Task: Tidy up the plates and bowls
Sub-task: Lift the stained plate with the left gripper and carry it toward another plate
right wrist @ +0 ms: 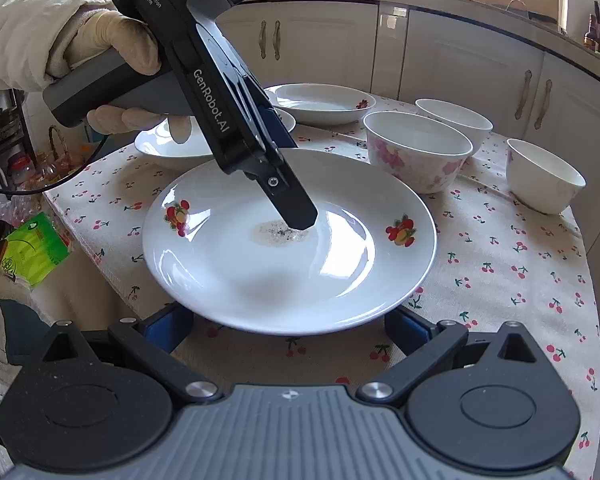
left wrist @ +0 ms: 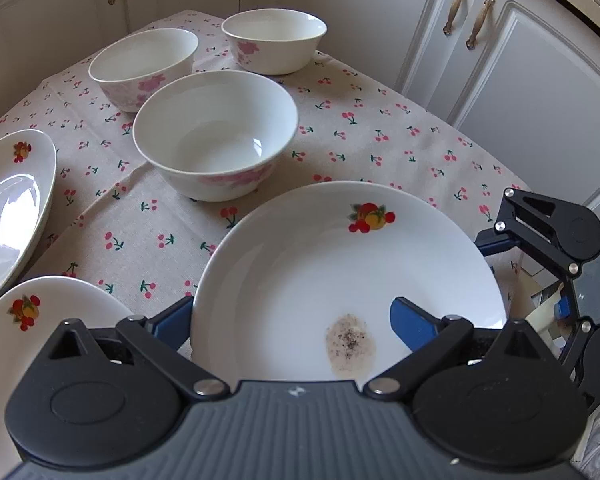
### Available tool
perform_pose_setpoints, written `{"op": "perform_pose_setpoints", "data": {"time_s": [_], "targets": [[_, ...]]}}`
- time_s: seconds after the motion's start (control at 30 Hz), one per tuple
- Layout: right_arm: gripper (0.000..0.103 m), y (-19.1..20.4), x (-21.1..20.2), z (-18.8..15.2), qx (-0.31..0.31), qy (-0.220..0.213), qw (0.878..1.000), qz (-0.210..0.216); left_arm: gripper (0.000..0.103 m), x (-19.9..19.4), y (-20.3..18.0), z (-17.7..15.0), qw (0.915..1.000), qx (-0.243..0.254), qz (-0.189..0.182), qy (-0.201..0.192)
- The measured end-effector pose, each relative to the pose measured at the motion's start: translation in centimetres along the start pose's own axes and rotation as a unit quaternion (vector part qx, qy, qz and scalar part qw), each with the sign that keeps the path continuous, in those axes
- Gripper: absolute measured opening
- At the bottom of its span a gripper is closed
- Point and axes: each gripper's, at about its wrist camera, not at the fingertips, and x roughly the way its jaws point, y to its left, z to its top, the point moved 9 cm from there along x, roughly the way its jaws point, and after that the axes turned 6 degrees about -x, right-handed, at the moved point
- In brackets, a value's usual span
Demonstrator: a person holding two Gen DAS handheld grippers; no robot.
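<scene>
Nothing was stacked yet: three pink-flowered bowls stood apart at the back of the cherry-print tabletop, and two fruit-pattern plates lay separately beyond the left-hand tool, so nearly all the sorting looked to be left. The stained plate sat nearest, its brown smudge at the centre. The left gripper hung over it, jaws wide, one finger over the bowl of the plate and one outside the rim, gripping nothing. The right gripper waited at the plate's near edge, jaws spread either side of the rim, not clamping it.
</scene>
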Motion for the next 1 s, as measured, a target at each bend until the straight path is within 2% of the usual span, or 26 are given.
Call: {"op": "perform_pose_setpoints", "data": {"time_s": [0.67,1.0], "targets": [[0.103,0.12,0.51,0.21,-0.007,0.008,1.0,-0.004,0.1,0.63,0.12,0.13,0.9997,0.005,-0.015,0.019],[0.103,0.06,0.64,0.41,-0.012,0.02,1.0,-0.003,0.1,0.45,0.22,0.07,0.9997,0.001,-0.022,0.013]]}}
